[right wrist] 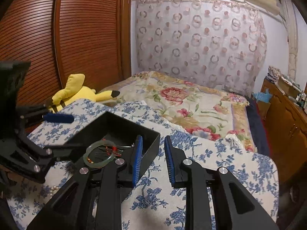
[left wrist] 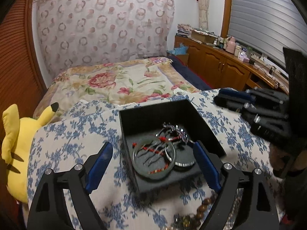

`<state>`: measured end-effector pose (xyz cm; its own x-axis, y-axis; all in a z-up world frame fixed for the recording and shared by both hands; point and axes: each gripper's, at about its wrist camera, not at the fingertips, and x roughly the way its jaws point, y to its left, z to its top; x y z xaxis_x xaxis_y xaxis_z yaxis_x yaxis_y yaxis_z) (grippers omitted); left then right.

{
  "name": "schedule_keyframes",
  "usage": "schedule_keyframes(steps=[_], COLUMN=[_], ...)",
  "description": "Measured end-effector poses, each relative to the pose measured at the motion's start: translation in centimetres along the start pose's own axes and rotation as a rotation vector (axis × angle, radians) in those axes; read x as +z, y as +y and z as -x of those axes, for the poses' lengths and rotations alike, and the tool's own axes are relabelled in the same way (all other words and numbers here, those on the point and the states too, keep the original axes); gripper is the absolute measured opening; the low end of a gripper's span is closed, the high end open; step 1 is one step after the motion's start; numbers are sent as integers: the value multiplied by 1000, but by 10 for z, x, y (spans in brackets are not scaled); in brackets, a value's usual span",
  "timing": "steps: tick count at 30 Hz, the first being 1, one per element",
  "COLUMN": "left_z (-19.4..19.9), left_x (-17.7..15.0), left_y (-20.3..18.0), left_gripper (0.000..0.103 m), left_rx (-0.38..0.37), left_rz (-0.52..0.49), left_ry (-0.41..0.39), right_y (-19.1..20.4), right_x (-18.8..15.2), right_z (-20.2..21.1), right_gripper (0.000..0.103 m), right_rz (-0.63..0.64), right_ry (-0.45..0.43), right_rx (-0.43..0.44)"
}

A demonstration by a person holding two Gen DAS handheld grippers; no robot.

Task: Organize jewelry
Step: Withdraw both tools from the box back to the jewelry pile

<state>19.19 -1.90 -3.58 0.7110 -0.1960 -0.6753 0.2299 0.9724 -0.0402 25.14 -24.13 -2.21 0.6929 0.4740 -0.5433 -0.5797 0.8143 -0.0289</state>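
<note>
One black box (left wrist: 165, 115) is sitting on the blue-flowered cloth (left wrist: 63, 143), holding one pale green bangle (left wrist: 153, 157) and one silvery bangle (left wrist: 184, 163). One yellow plush toy (left wrist: 21, 143) is lying beside it. Two grippers are hovering.

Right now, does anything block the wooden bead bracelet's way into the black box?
Partly: the left gripper straddles the black box near edge, directly between the wooden bead bracelet and the opening.
</note>
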Motion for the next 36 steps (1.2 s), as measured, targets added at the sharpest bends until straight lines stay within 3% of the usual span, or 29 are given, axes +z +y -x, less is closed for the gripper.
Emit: schedule_keyframes(steps=[5,10,23,36], left_z=[19,34,60,78], left_x=[-22,-50,-101,-129], left_y=[4,5,0,6], left_gripper=[88,89,89,89], left_rx=[4,11,-19,-16], left_rz=[20,45,77,104], left_ry=[-7,8,24,28], right_y=[12,24,56,111], right_x=[-11,-43,-122,-130], right_z=[31,53,73,78], right_gripper=[27,27,27,27], right_rz=[6,-15,-52,20], right_ry=[-12,19,180,221], right_rx=[1,5,32,146])
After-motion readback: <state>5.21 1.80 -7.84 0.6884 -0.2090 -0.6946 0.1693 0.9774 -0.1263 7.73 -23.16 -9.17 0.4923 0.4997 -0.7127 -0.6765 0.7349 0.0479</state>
